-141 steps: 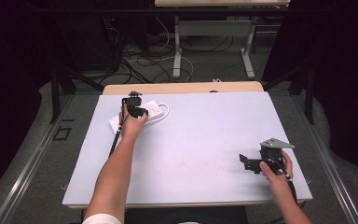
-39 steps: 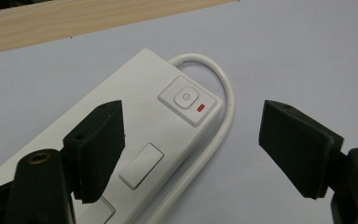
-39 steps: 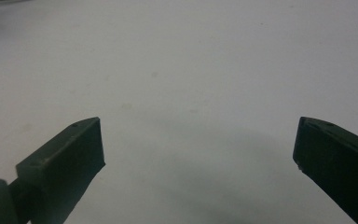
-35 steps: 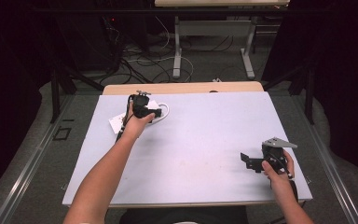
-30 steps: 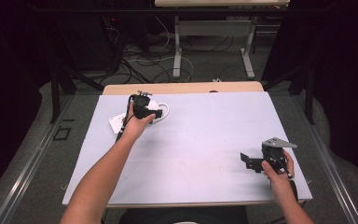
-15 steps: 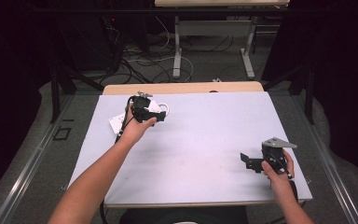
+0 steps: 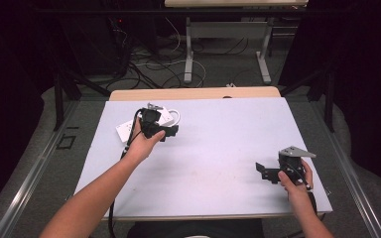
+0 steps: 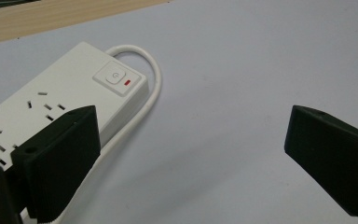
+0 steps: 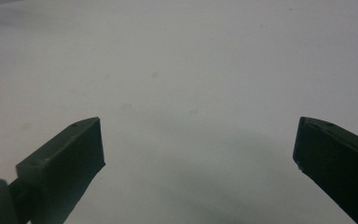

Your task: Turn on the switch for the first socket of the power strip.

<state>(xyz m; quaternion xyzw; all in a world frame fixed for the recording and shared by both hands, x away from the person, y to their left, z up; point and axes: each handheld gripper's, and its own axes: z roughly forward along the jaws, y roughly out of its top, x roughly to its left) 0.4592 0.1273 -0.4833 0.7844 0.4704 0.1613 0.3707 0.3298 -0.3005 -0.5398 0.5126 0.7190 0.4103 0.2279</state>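
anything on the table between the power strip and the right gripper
No, in the high view only bare table lies between the power strip and the right gripper.

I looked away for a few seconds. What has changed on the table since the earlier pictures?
The left gripper has drifted a little to the right, off the power strip toward open table, its fingers wide apart and holding nothing. The power strip has stayed at the far left with its cord looped beside it. The right gripper has stayed near the front right, open above bare table.
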